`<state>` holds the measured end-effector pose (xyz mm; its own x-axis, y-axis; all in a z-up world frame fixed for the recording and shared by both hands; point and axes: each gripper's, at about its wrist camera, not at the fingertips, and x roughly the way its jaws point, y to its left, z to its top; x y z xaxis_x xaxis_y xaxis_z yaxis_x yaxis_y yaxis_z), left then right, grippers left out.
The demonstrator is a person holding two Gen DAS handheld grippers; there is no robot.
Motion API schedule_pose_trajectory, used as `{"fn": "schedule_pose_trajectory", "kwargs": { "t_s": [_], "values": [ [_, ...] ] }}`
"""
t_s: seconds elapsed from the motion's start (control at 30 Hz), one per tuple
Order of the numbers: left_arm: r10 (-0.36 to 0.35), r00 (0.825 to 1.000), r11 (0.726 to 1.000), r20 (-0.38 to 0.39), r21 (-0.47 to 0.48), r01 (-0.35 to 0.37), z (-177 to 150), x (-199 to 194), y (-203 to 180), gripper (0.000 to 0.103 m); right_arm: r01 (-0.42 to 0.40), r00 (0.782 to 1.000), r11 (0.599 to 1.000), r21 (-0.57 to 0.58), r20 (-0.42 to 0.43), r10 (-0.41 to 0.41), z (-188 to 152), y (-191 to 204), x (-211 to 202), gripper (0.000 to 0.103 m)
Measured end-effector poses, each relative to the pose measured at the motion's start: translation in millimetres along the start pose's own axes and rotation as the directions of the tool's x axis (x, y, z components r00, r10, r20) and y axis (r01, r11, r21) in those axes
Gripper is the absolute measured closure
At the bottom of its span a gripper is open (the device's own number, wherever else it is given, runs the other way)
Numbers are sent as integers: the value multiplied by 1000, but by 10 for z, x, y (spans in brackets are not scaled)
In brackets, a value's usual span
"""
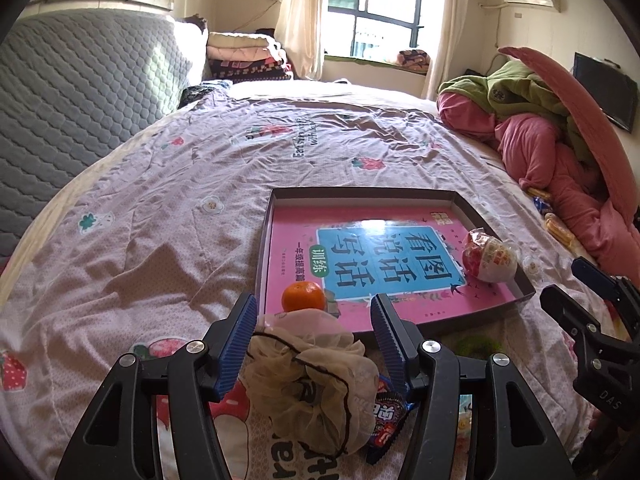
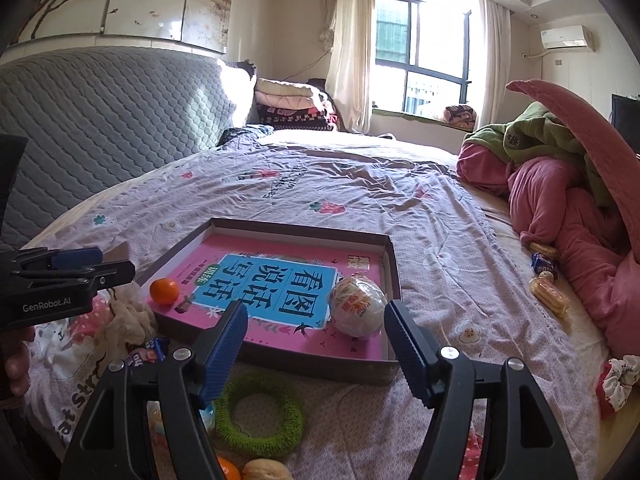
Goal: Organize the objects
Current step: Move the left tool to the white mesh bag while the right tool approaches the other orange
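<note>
Sunlit from the window, the bed carries a pink floral quilt with the clutter spread over it. Farthest left, the left hand-held gripper has its blue-padded fingers apart, hovering over a beige mesh scrunchie that lies between them without clear contact; a dark snack packet lies just beside the scrunchie. Beyond it sits a shallow grey box lid holding a pink workbook (its title reads upside down from here). A small orange rests on the workbook's near-left corner, and a wrapped round ball sits at its near-right corner, against the lid's wall. In front of the lid lies a green fuzzy ring, just beside the left finger of the right hand-held gripper, whose fingers are spread wide and hold nothing. Farther right, wrapped biscuits lie near a heap of pink and green blankets, and a floral scrunchie lies at the bed's edge.
</note>
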<state>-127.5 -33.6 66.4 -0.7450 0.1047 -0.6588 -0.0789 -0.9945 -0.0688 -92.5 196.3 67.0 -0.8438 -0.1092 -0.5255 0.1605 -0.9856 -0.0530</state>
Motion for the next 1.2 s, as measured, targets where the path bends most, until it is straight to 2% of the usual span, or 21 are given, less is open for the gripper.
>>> {"fn": "schedule_pose_trajectory", "kwargs": {
  "t_s": [0.47,1.2],
  "values": [
    [28,1000,999,-12,-26,-28,-319,-197,39,42,-20,1000,1000,4,1,20,-189,30,-240,33],
    [7,999,1000,-40,3,-7,-576,-312,60,42,-75,996,996,-38,-53,73,-519,249,-384,33]
  ]
}}
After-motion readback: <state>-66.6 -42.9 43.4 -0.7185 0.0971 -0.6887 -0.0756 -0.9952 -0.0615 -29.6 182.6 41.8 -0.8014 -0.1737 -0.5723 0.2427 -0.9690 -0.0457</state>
